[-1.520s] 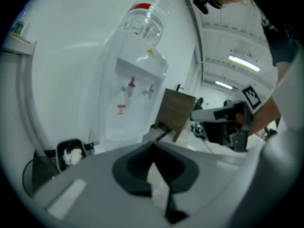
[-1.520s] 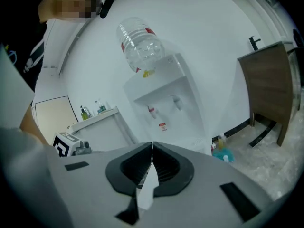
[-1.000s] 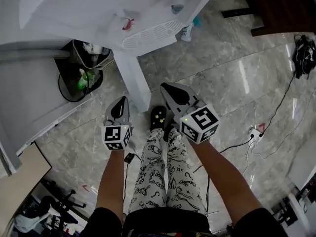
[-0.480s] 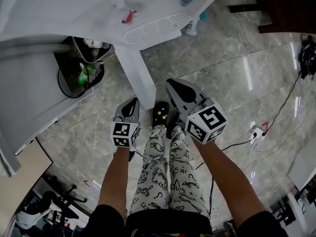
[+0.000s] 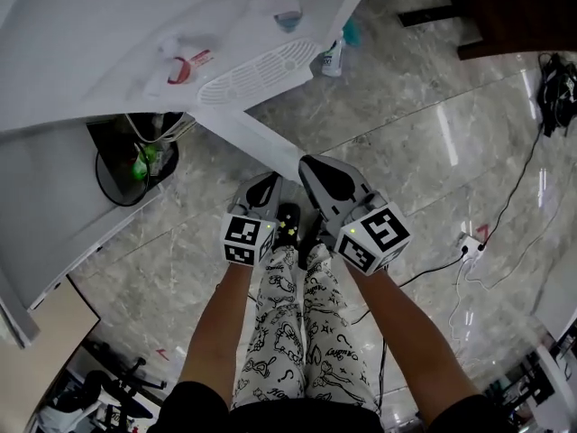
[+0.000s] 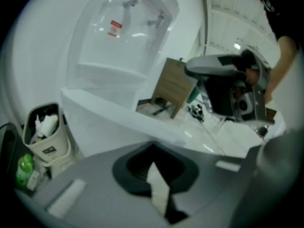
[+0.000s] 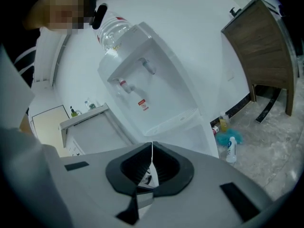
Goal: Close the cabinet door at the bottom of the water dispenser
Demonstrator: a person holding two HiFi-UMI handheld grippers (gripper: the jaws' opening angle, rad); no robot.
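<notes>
The white water dispenser [image 5: 135, 43] fills the upper left of the head view, and its drip grille [image 5: 257, 69] faces me. Its bottom cabinet door [image 5: 257, 142] stands open, as a white strip slanting out over the floor. My right gripper [image 5: 306, 162] is shut, its tip at the door's free end. My left gripper [image 5: 268, 183] is shut too, just behind the door's outer face. Whether either touches the door I cannot tell. The left gripper view shows the door [image 6: 118, 122] stretching across close ahead of the left gripper [image 6: 153, 148]. The right gripper [image 7: 152, 146] looks up at the dispenser [image 7: 142, 89].
A black bin [image 5: 135, 165] with a green bottle stands left of the dispenser beside a grey-white unit [image 5: 54, 206]. Small bottles [image 5: 334, 57] stand on the marble floor behind it. Cables and a power strip [image 5: 469, 242] lie at the right. Dark wooden furniture [image 5: 505, 7] stands at the far right.
Both grippers have moved in toward the door, the left one rightward and forward. The door's strip now lies more slanted than a second ago.
</notes>
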